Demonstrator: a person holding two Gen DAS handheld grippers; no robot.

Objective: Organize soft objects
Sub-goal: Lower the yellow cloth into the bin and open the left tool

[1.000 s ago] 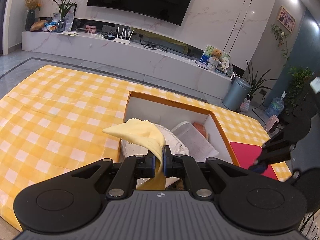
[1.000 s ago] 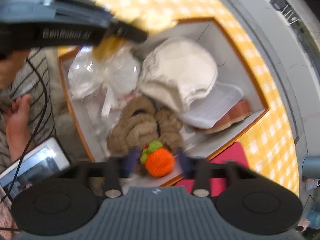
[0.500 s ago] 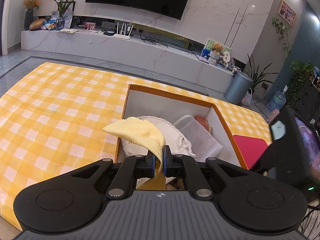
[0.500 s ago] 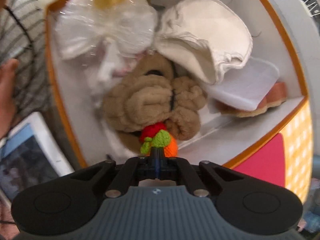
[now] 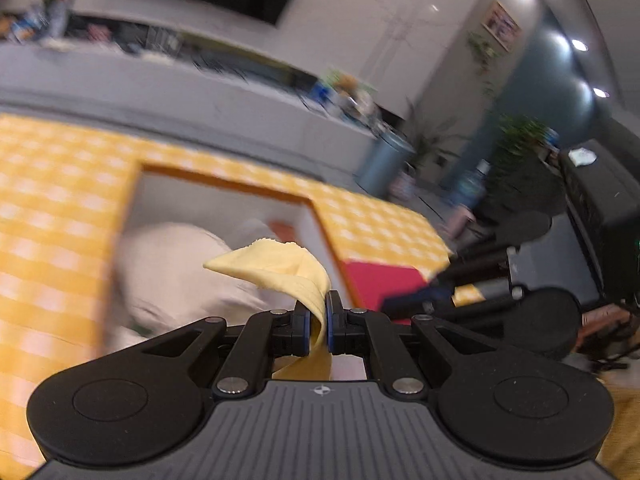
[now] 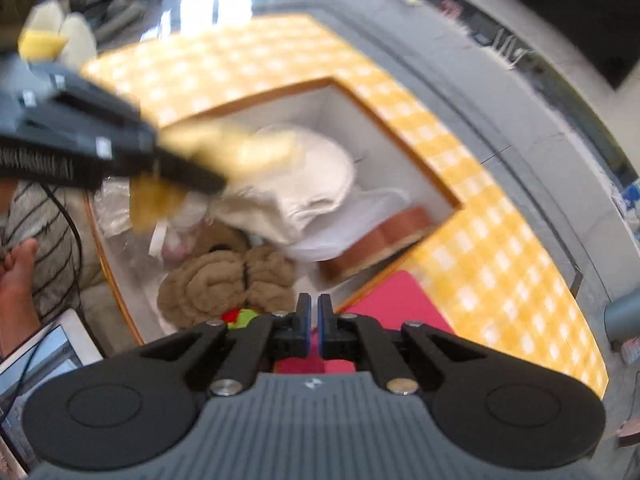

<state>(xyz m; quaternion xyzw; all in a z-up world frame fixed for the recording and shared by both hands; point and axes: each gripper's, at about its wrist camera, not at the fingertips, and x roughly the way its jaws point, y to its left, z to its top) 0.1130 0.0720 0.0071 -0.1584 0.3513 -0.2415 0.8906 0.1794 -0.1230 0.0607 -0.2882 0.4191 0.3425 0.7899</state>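
My left gripper [image 5: 317, 322] is shut on a pale yellow cloth [image 5: 276, 266] and holds it above the orange-rimmed white box [image 5: 224, 180]. In the right wrist view the left gripper [image 6: 188, 176] and the cloth [image 6: 240, 148] hang blurred over the box [image 6: 404, 148]. My right gripper [image 6: 314, 320] is shut and empty, raised above the box's near right corner. The knitted orange toy [image 6: 240, 315] with its green and red top lies in the box beside a brown plush [image 6: 228, 276]. A white fabric piece [image 6: 316, 176] fills the box's middle.
The box stands on a yellow checked cloth [image 6: 492, 240]. A red mat [image 6: 392, 300] lies by the box's right side. In the box are clear plastic bags [image 6: 116, 208] and a brown slipper [image 6: 384, 240]. A tablet [image 6: 36, 364] and a person's foot [image 6: 16, 276] are at the left.
My right gripper has let the orange toy drop beside the brown plush, risen and pulled back, shut. My left gripper has swung right, still holding the yellow cloth.
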